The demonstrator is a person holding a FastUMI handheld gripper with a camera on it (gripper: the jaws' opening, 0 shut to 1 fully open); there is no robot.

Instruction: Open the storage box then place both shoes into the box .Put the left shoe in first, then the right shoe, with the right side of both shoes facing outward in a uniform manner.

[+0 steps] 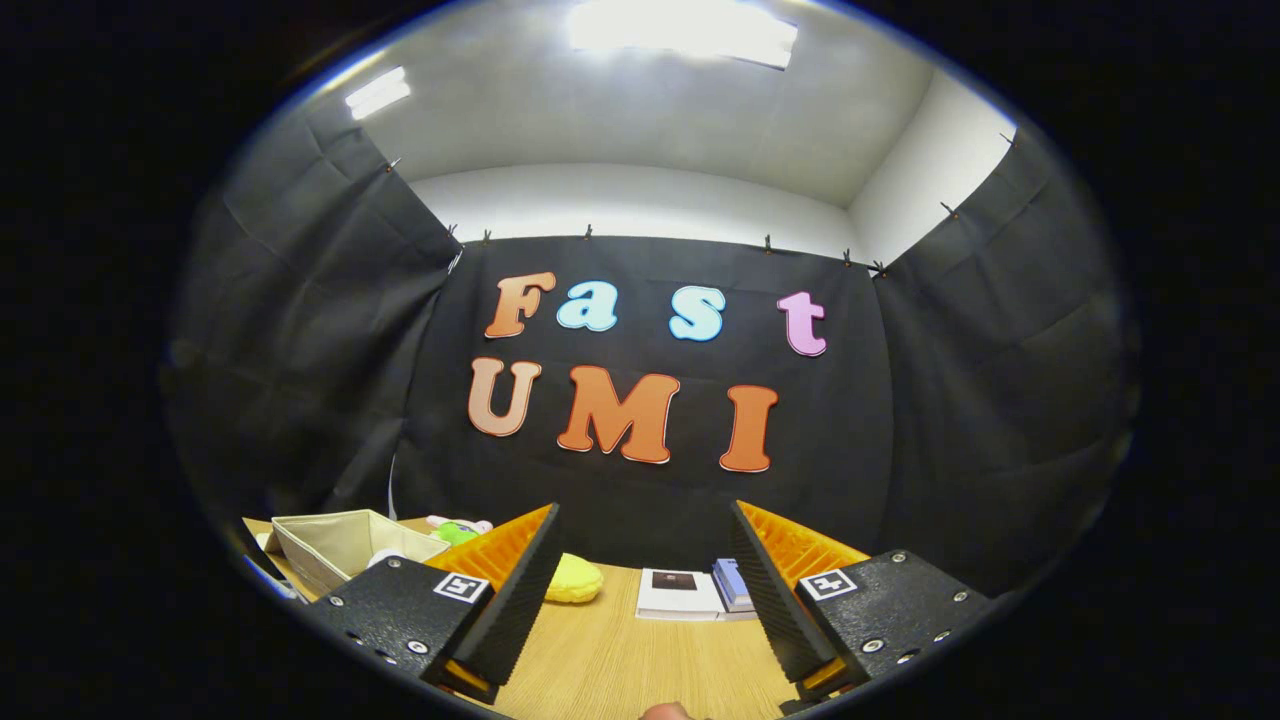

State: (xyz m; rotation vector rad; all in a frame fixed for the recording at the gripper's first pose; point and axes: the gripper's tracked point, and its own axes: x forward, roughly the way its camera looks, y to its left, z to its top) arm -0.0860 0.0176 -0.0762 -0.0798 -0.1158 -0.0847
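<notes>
My gripper [645,575] is held level above a wooden table [620,660], its two fingers spread wide apart with nothing between them. A beige fabric bin [345,545] with an open top stands beyond the left finger, at the table's far left. I cannot make out any shoes or a lidded storage box from here. The fingers point toward the black cloth back wall.
A yellow soft object [575,580] lies just past the left finger, with green and pink soft items [455,530] behind it. A white booklet [678,595] and a small blue box [732,585] lie ahead between the fingers. A fingertip [668,712] shows near me.
</notes>
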